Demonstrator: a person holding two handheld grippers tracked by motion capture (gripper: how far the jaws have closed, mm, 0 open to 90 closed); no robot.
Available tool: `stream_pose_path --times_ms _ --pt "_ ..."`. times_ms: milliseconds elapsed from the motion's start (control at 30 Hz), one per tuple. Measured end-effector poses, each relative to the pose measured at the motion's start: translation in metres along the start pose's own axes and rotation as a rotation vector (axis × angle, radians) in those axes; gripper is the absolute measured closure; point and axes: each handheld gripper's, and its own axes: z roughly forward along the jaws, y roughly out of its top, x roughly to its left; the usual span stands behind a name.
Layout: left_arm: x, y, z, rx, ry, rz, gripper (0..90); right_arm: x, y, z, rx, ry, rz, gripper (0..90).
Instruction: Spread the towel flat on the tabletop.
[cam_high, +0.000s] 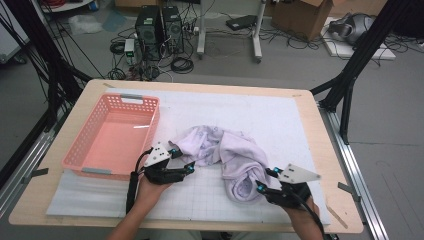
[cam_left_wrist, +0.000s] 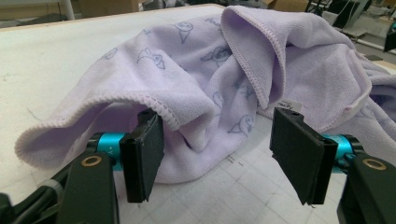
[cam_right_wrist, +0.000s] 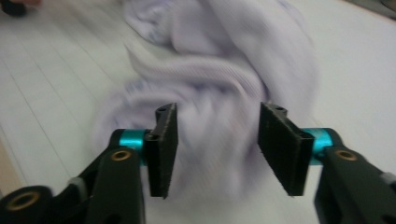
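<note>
With both your left gripper (cam_left_wrist: 217, 161) and right gripper (cam_right_wrist: 215, 149) parted wide and gripping nothing, the crumpled lilac towel (cam_high: 225, 155) at the frame's centre, right of the pink basket (cam_high: 112, 135), could bunch if you pinch several folds.

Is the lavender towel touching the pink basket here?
Apart. In the high view the lavender towel lies crumpled on the white mat, and a strip of bare mat shows between its left edge and the near corner of the pink basket.
</note>
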Motion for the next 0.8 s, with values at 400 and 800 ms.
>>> stream_pose_path --times_ms 400,800 --pt "0.002 -0.001 -0.003 0.001 0.004 -0.006 35.6 0.011 0.032 0.064 0.118 0.118 -0.116 89.4" --pt "0.002 -0.001 0.0 0.0 0.003 -0.003 35.9 -0.021 0.019 0.027 0.036 0.042 -0.031 40.7"
